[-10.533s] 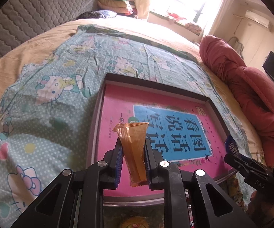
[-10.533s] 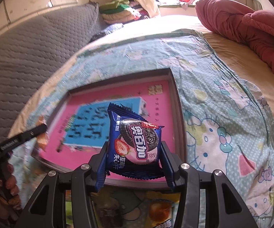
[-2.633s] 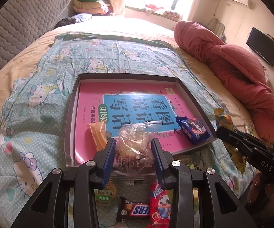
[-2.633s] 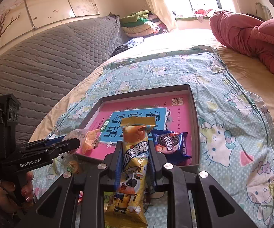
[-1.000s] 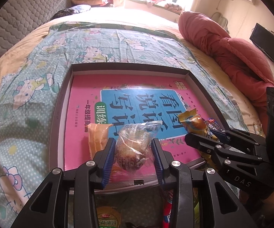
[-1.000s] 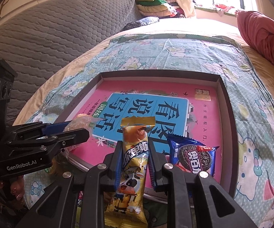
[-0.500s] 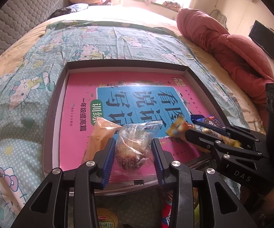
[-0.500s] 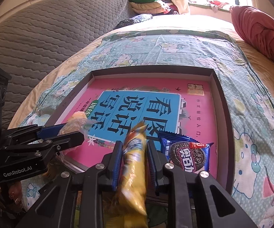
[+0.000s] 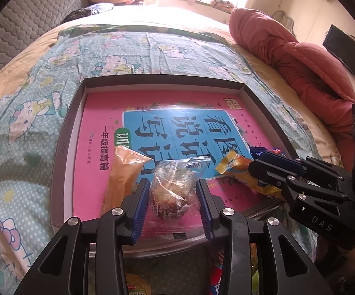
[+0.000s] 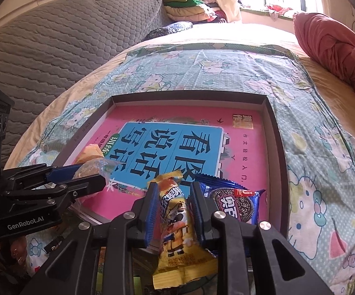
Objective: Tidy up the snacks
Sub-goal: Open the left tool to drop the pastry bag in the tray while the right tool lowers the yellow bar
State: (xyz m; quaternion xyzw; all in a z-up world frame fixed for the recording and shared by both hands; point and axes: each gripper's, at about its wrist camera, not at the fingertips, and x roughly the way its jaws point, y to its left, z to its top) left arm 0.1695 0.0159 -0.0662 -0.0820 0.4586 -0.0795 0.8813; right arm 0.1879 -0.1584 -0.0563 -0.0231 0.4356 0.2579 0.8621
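A shallow dark-rimmed box [image 9: 65, 132] with a pink and blue printed floor lies on the bed. My left gripper [image 9: 173, 191] is shut on a clear-wrapped round cake [image 9: 171, 184] over the box's near edge, beside an orange packet [image 9: 123, 169] lying inside. My right gripper [image 10: 173, 196] is shut on a yellow snack bar [image 10: 177, 223], its top end over the box's near right part. A blue Oreo pack [image 10: 236, 202] lies in the box just right of that gripper. The left gripper [image 10: 89, 177] shows at the left of the right wrist view, the right gripper [image 9: 263, 169] at the right of the left wrist view.
The box rests on a teal cartoon-print sheet [image 9: 30, 113]. More snack packets [image 9: 135, 287] lie on the sheet below the box's near edge. A red quilt [image 9: 300, 61] is heaped at the right and a grey quilted headboard [image 10: 54, 44] rises at the left.
The yellow bar in my right gripper has tipped forward and lower, toward the box floor next to the Oreo pack. The left gripper and its cake have stayed put.
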